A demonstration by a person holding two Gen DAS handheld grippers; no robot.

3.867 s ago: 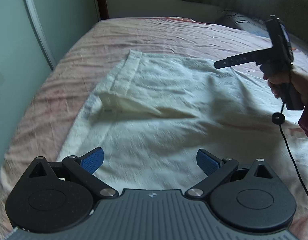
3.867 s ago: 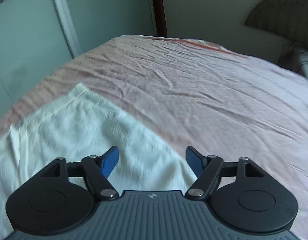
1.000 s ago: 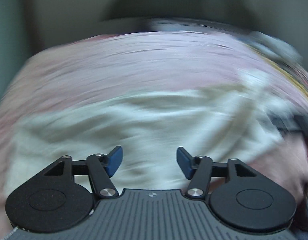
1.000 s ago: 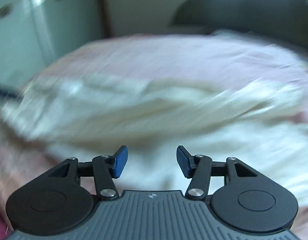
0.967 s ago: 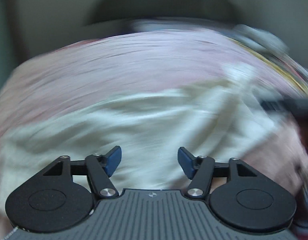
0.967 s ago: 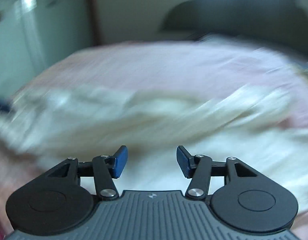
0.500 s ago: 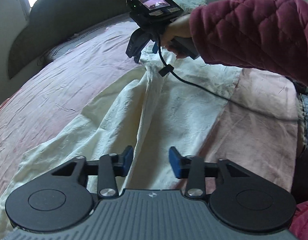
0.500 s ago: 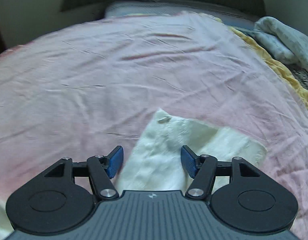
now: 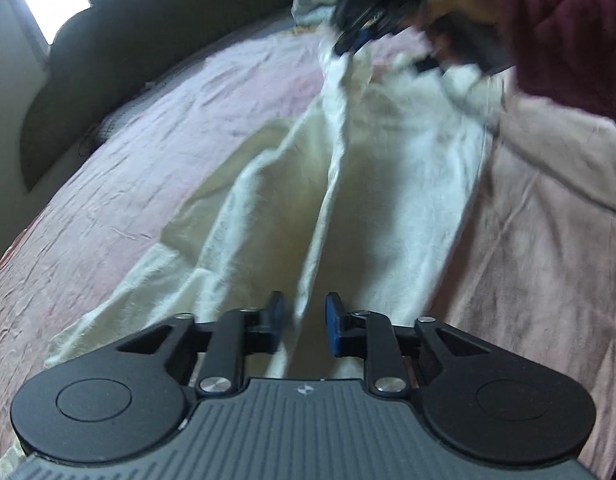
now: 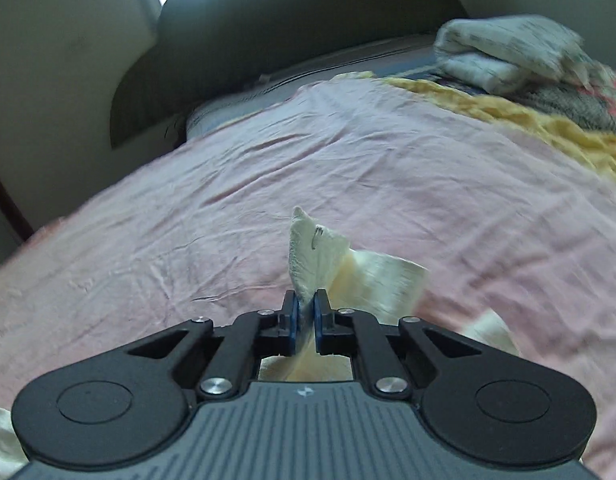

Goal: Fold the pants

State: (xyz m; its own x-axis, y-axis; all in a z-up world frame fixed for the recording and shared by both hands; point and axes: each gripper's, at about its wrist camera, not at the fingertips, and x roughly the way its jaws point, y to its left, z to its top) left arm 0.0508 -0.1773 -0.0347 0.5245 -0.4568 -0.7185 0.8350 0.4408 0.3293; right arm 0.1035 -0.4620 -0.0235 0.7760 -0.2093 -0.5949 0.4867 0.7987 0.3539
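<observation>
Cream pants (image 9: 387, 184) lie lengthwise on the pink bedsheet (image 9: 148, 140). My left gripper (image 9: 304, 320) hovers low over their near end. Its jaws are closing on either side of a raised fold of the cloth, and a gap still shows beside each pad. At the far end my right gripper (image 9: 349, 46), blurred and held by a hand in a maroon sleeve (image 9: 567, 28), lifts the cloth off the bed. In the right wrist view that gripper (image 10: 304, 316) is shut on a corner of the pants (image 10: 319, 252), which stands up between the blue pads.
A dark headboard (image 10: 268, 40) runs along the far side of the bed. A folded pale towel (image 10: 503, 52) and a yellow-edged blanket (image 10: 527, 120) lie at the far right. The pink sheet (image 10: 188, 220) is bare on the left.
My right gripper has shut on the pants corner and raised it. My left gripper's jaws have narrowed around a fold at the near end and sit lower over the cloth.
</observation>
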